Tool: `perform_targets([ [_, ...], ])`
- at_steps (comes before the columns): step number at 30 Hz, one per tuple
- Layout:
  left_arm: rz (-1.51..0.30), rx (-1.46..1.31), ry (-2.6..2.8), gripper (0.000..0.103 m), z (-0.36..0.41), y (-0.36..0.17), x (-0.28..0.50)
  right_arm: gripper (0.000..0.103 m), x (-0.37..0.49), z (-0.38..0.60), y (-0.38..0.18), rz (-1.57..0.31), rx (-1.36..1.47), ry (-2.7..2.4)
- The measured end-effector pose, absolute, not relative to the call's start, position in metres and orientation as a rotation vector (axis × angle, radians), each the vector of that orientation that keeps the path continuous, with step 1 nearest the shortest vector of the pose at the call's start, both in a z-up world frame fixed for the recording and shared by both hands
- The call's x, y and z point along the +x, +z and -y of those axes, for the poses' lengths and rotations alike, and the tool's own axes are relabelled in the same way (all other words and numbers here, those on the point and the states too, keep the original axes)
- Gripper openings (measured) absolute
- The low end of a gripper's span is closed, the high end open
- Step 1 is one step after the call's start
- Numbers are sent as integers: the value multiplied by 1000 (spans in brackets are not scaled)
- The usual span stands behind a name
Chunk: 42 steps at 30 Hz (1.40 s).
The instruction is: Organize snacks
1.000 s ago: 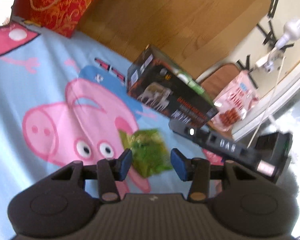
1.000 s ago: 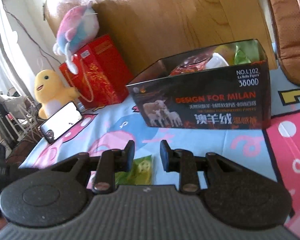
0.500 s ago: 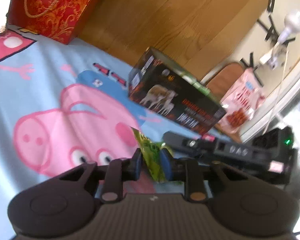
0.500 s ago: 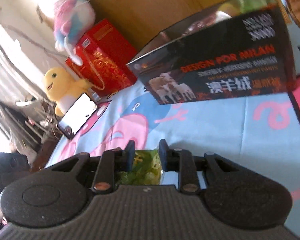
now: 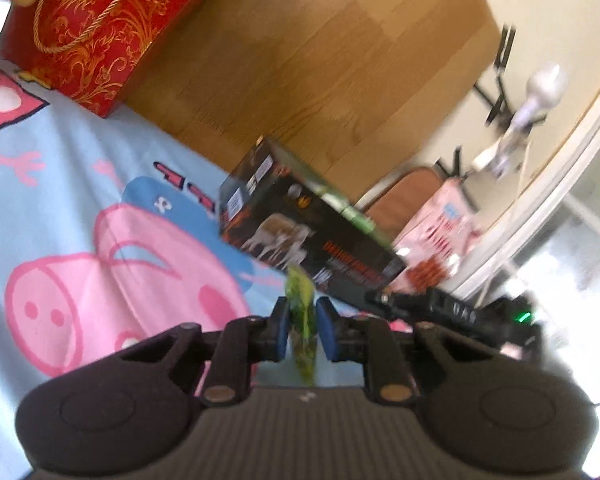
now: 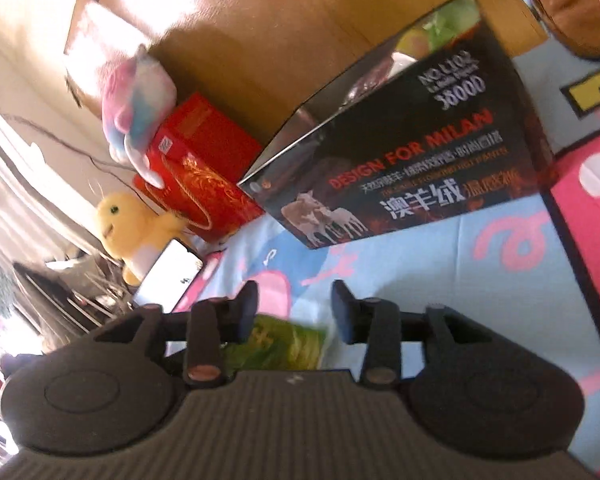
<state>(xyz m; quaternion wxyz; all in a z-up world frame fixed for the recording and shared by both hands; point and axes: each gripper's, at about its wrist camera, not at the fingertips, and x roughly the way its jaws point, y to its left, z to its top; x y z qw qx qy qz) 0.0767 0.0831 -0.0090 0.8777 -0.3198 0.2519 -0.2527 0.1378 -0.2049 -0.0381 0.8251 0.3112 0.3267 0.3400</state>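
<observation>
My left gripper (image 5: 302,326) is shut on a green snack packet (image 5: 300,312), held edge-on and lifted above the cartoon-pig blanket (image 5: 80,208). Beyond it stands the open black box (image 5: 304,240) with snacks inside. My right gripper (image 6: 294,312) is open, its fingers apart over a green snack packet (image 6: 284,346) that lies below and behind the fingertips. The black box (image 6: 400,168) stands ahead of it, with colourful packets showing inside its top.
A red gift bag (image 5: 100,28) and a yellow plush duck (image 6: 128,228) stand at the blanket's far edge by the wooden headboard (image 5: 320,60). A phone (image 6: 168,280) lies near the duck. A pink snack bag (image 5: 440,240) leans right of the box.
My left gripper closed on the green packet and lifted it off the blanket. My right gripper opened wider and tilted, and the box looks closer.
</observation>
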Motion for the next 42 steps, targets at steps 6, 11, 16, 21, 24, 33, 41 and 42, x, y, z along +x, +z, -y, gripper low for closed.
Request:
perform_targets([
  [6, -559, -799, -538, 15, -97, -18, 85, 72, 140, 203, -41, -729, 735, 856],
  [11, -561, -767, -527, 15, -95, -16, 84, 72, 129, 185, -31, -711, 583, 869],
  [16, -565, -805, -518, 14, -101, -19, 86, 75, 129, 180, -32, -730, 570, 896],
  [21, -562, -830, -531, 13, -103, -21, 86, 79, 127, 172, -29, -735, 489, 916],
  [24, -563, -821, -519, 13, -104, -21, 86, 80, 124, 156, -26, -725, 389, 922],
  [33, -606, -774, -522, 39, -94, -21, 87, 81, 109, 137, -22, -668, 202, 908],
  [41, -561, -771, -551, 12, -96, -16, 84, 80, 103, 137, -20, -643, 178, 908],
  [42, -556, -810, -571, 12, -100, -16, 84, 81, 107, 144, -21, -654, 221, 914],
])
